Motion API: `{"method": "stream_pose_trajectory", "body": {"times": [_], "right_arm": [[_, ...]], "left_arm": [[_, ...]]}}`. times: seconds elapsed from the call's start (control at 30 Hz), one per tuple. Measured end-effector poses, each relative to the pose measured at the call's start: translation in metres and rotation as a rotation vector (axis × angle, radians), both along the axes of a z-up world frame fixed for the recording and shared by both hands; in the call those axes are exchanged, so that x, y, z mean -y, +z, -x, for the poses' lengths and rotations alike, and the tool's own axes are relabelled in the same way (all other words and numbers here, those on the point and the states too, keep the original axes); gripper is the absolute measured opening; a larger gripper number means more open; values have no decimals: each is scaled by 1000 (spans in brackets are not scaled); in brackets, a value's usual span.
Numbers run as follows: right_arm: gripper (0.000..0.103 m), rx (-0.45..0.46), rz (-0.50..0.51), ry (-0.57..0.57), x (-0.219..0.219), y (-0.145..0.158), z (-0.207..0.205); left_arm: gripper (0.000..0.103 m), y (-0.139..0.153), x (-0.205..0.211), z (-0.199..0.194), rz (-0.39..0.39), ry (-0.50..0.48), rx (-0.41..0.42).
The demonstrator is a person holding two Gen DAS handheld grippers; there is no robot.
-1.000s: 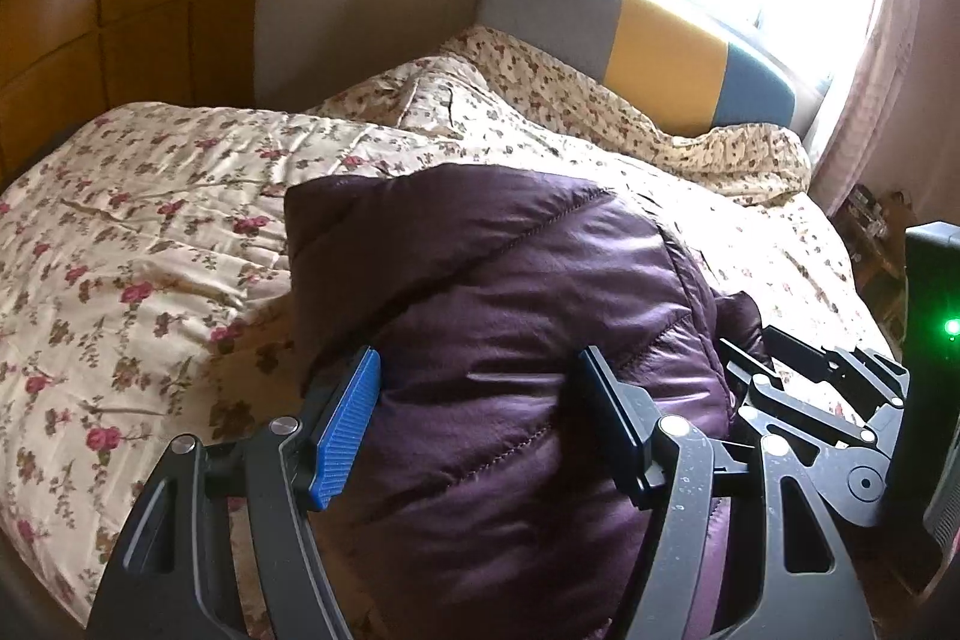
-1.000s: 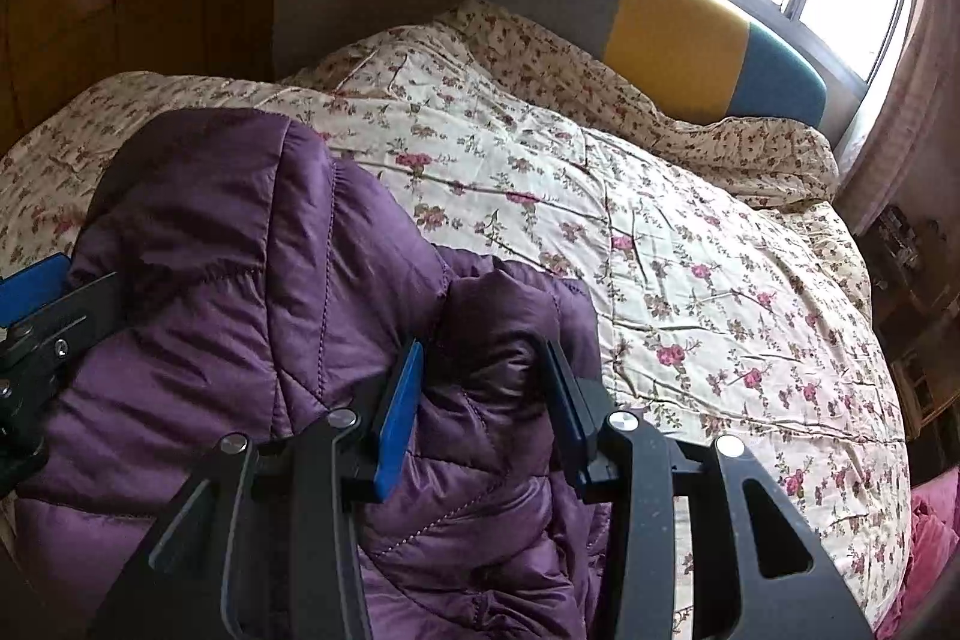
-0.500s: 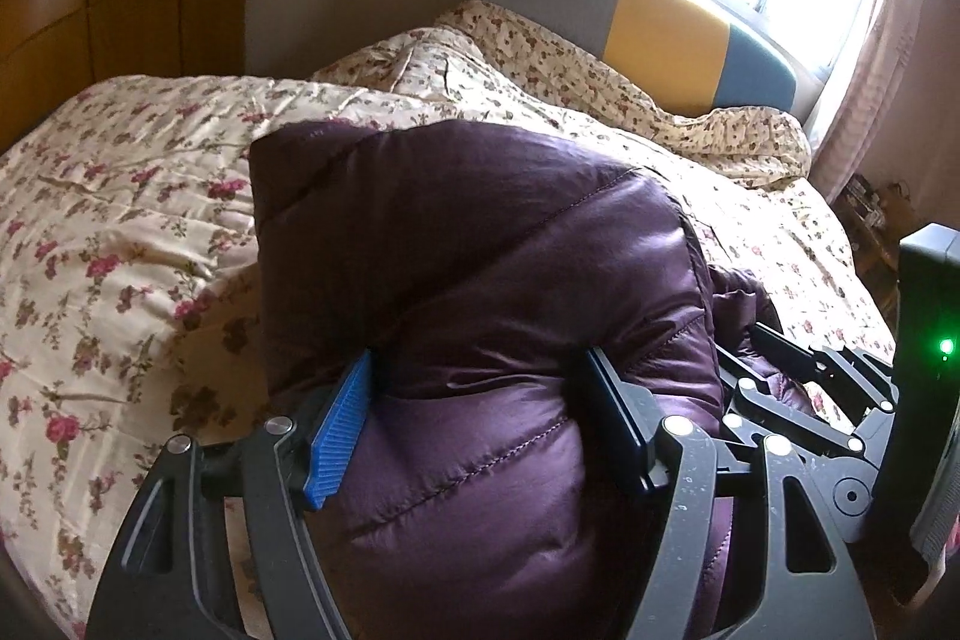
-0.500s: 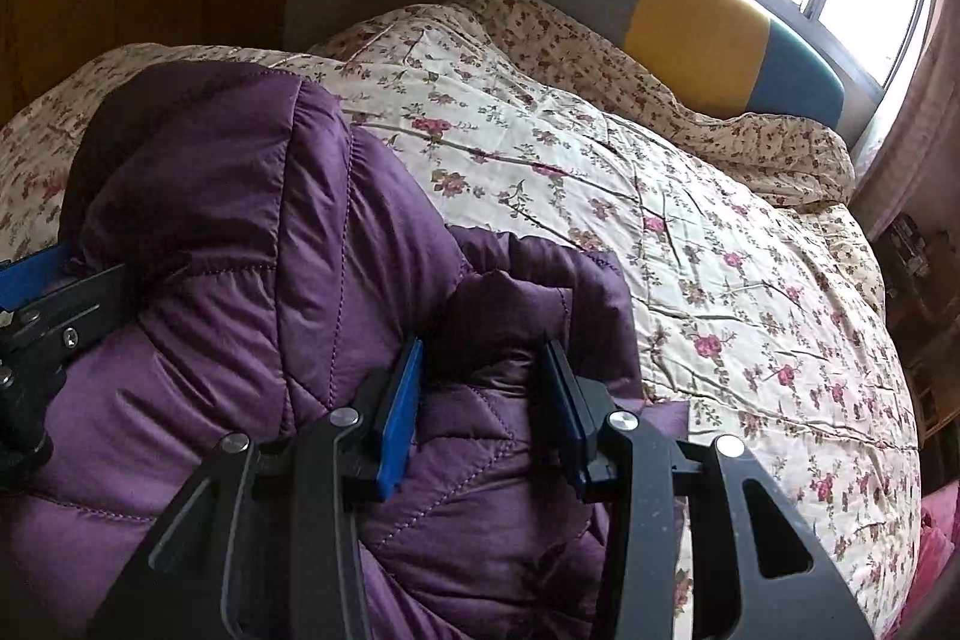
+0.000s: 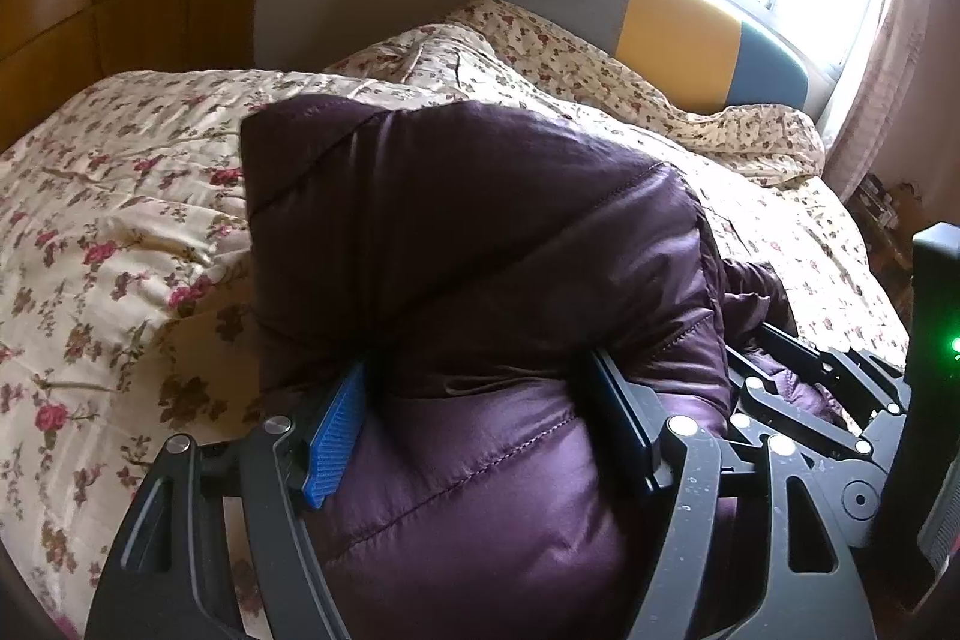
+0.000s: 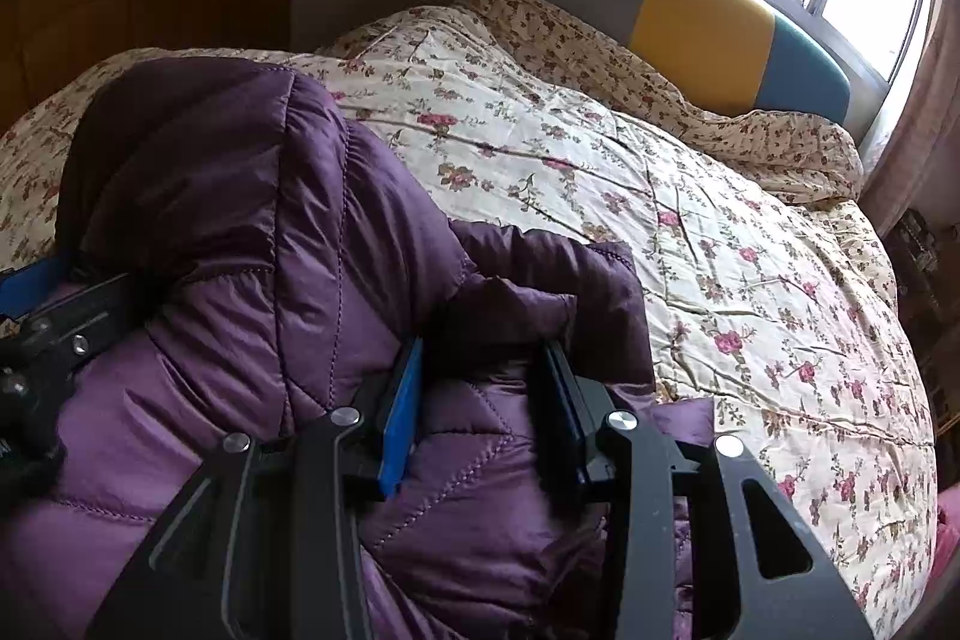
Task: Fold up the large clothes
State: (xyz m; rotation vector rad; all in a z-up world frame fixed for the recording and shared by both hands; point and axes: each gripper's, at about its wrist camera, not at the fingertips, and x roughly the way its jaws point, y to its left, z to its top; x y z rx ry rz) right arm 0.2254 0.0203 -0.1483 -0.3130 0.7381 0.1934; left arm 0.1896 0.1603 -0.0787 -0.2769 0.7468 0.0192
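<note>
Right between both tongs: purple jacket (image 5: 480,244), puffy, folded over, stretching side to side. Left tongs (image 5: 474,418) pinching a fat roll of it. Right tongs (image 6: 486,400) pinching a thinner bunch, just beside.

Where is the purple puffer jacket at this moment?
In both wrist views the purple puffer jacket lies bunched on the floral quilt at the near end of the bed, gripped between both tongs, far from the colour-blocked headboard.
</note>
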Motion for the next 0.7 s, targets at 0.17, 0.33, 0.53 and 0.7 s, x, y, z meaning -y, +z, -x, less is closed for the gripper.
{"method": "stream_pose_trajectory", "body": {"times": [0.17,0.33,0.53,0.7], "right_arm": [[59,14,-16,-17,8,15,9],[64,34,-57,-4,19,36,32],[64,50,-93,32,32,53,75],[64,45,-110,60,44,56,107]], "left_arm": [[83,16,-5,24,-5,67,7],[87,38,0,62,-34,116,56],[87,51,11,101,-49,141,89],[87,55,21,122,-44,149,96]]}}
